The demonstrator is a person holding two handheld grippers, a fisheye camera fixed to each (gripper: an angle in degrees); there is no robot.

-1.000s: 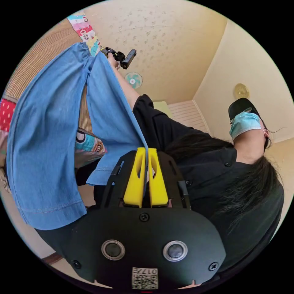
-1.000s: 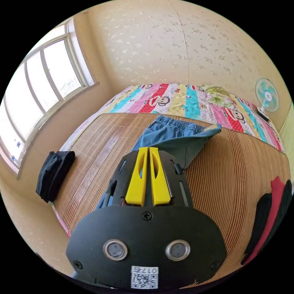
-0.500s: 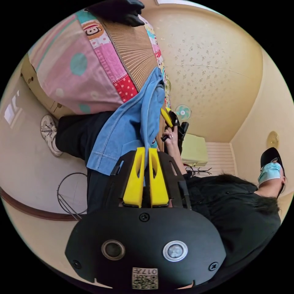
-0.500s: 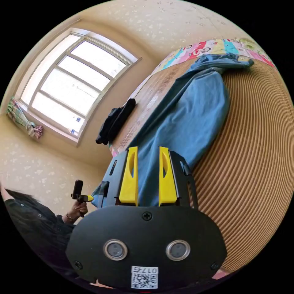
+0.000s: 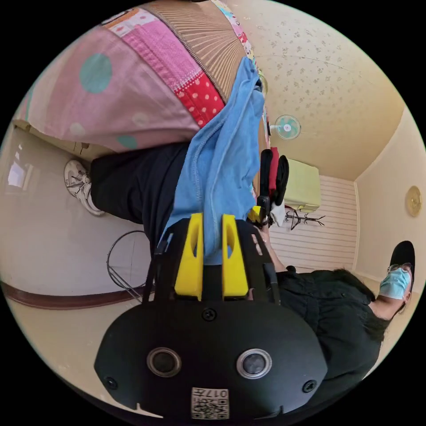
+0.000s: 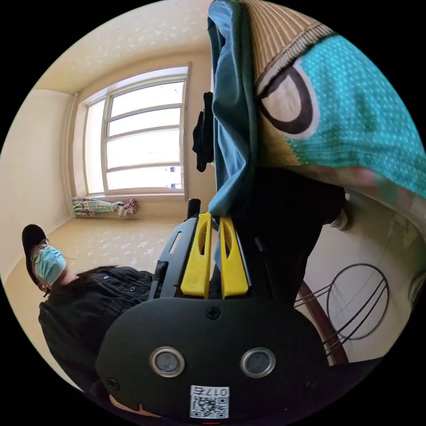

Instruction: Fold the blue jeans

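The blue jeans (image 5: pixel 222 164) hang over the bed's edge from the bamboo mat (image 5: pixel 208 40) down to my left gripper (image 5: pixel 212 218). Its yellow jaws stand a little apart, and the denim runs through the gap between them. In the right gripper view the jeans (image 6: pixel 230 111) appear as a darker folded strip dropping to my right gripper (image 6: pixel 214 217), whose jaws are pinched together on the hem. A yellow tip of the right gripper (image 5: pixel 257 214) shows just beside the left one.
The bed's patchwork sheet (image 5: pixel 133 88) hangs over its side. The person in black stands close against it, with a shoe (image 5: pixel 80 186) on the floor beside a wire ring (image 6: pixel 359 301). Folded red and black clothes (image 5: pixel 273 173) and a dark pile (image 6: pixel 204 128) lie on the mat.
The right jaws, open half a second ago, have closed on the hem. The left jaws, pinched before, now stand apart around the denim. Both hands have dropped below the bed's edge and come together.
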